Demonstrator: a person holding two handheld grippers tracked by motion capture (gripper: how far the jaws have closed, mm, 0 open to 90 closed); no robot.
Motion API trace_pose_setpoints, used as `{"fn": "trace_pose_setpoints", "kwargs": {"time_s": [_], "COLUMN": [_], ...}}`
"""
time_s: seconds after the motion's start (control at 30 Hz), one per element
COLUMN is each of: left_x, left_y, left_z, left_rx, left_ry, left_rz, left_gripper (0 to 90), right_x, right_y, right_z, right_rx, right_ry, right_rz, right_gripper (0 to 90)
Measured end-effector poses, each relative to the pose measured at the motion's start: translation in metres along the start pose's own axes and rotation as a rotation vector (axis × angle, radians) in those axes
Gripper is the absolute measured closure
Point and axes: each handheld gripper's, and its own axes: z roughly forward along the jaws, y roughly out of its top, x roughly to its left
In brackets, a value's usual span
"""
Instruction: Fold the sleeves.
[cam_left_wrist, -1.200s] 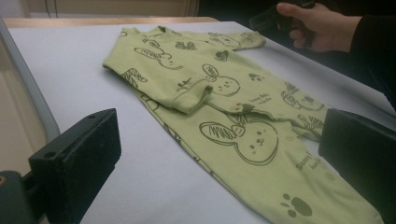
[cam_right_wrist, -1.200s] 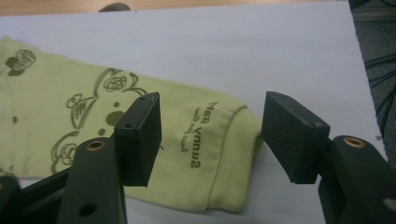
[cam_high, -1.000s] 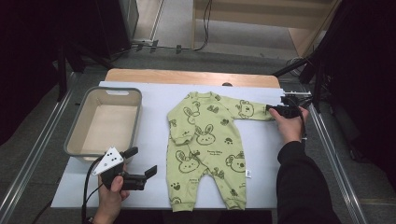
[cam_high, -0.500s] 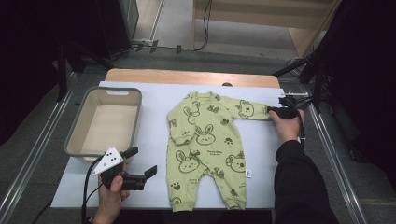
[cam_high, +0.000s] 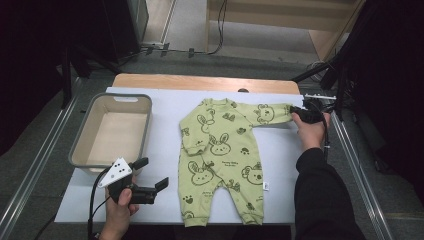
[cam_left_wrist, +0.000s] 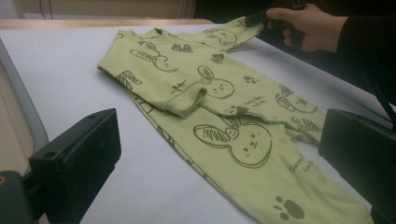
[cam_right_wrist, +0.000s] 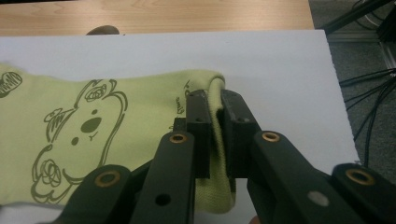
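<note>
The right tongs (cam_right_wrist: 214, 135) are pinching the cuff of the baby suit's (cam_high: 220, 150) stretched-out sleeve (cam_right_wrist: 116, 140). Their jaws have just been closing, and now the yellow-green cloth is squeezed between them. From these tongs the sleeve runs away toward the body of the suit, which lies flat on the white tabletop (cam_high: 165, 115) with its legs pointing back at the person. The suit's other sleeve is already folded in over the chest. So this step looks like grabbing the second sleeve to fold it too. The next move probably calls for lifting the cuff a little and carrying it across to the middle of the suit without dragging the rest along. The left tongs (cam_high: 150, 176) are spread wide with nothing in them, waiting just off the suit's near leg, and the beige tub (cam_high: 82, 145) sits past them on their far side. Compared with a second ago, the right tongs were wider around the cuff, and now they grip it. The suit, the tub and the left tongs look the same as before.
</note>
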Motion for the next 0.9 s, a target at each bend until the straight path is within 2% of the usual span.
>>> {"fn": "trace_pose_setpoints", "kwargs": {"time_s": [0.2, 0.33, 0.43, 0.9], "left_x": [0.0, -0.001, -0.001, -0.002], "left_y": [0.0, 0.001, 0.001, 0.001], "left_z": [0.0, 0.0, 0.0, 0.0], "left_rx": [0.0, -0.002, -0.002, -0.002], "left_ry": [-0.003, -0.008, -0.009, -0.016], "left_rz": [-0.001, 0.0, 0.0, -0.001], "left_gripper": [0.0, 0.0, 0.0, 0.0], "right_x": [0.008, 0.017, 0.024, 0.073], "right_y": [0.002, 0.003, 0.004, 0.004], "right_z": [-0.003, -0.006, -0.007, -0.019], "right_rx": [-0.017, -0.017, -0.013, -0.06], "right_ry": [0.025, 0.022, 0.013, 0.101], "right_rz": [-0.016, -0.033, -0.066, -0.149], "right_gripper": [80.2, 78.4, 78.7, 79.4]}}
